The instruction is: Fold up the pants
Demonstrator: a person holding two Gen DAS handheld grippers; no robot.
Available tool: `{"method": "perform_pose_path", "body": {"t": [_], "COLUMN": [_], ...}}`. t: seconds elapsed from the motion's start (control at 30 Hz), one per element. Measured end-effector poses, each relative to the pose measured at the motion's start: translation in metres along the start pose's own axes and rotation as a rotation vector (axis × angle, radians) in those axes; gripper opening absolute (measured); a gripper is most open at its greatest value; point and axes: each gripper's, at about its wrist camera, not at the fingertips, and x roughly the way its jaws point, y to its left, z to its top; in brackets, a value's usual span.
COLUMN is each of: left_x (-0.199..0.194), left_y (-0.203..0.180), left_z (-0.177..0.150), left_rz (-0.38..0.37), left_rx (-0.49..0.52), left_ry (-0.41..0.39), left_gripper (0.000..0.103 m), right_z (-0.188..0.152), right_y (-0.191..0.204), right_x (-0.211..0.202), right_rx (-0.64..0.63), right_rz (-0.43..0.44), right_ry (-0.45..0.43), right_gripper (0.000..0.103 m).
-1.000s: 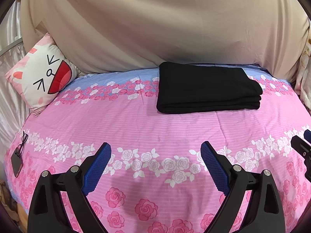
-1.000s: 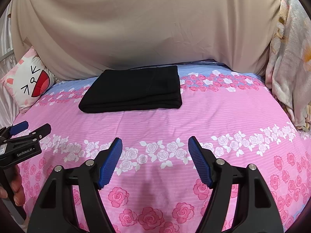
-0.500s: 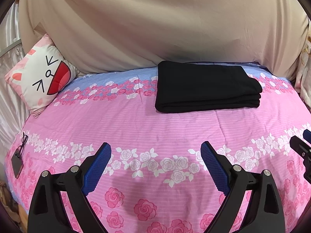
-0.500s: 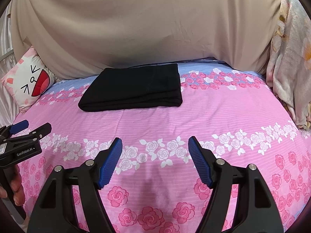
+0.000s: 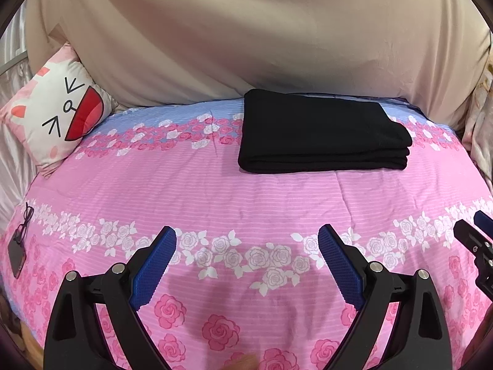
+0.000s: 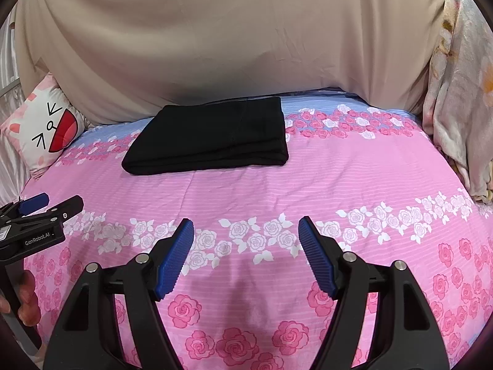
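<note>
Black pants (image 5: 320, 134) lie folded into a neat stacked rectangle at the far side of the bed, also visible from the right wrist as pants (image 6: 209, 137). My left gripper (image 5: 248, 237) hovers over the near part of the pink rose bedspread (image 5: 215, 194), well short of the pants, jaws wide and nothing between the blue pads. My right gripper (image 6: 246, 228) hangs likewise over the bedspread (image 6: 339, 185), open and empty. Each gripper shows at the edge of the other's view: the left gripper (image 6: 40, 206) and the right gripper (image 5: 474, 231).
A cat-face pillow (image 5: 58, 114) leans at the far left. A beige sheet (image 5: 246, 40) hangs behind the bed. A floral blanket (image 6: 459, 92) drapes at the right. A dark phone with a cord (image 5: 17, 249) lies at the bed's left edge. A hand (image 6: 27, 296) holds the left gripper's handle.
</note>
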Motion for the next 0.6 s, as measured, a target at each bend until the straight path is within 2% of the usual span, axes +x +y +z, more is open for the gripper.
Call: {"method": "perform_pose_path", "body": {"t": [0.4, 0.6], "left_x": [0.0020, -0.0015], "left_y": [-0.0016, -0.0034], "left_z": [-0.0005, -0.0037], "left_rz": [-0.009, 0.052], "left_rx": [-0.007, 0.008], "left_ry": [-0.003, -0.040], "left_gripper": [0.091, 0.091], "right_z": [-0.0026, -0.0027], "right_y": [0.0005, -0.0005], "right_x": [0.0008, 0.0003], "right_rx": [0.005, 0.004], "right_rz": [-0.005, -0.003], "right_ry": [0.004, 0.006], "right_gripper": [0.069, 0.069]}}
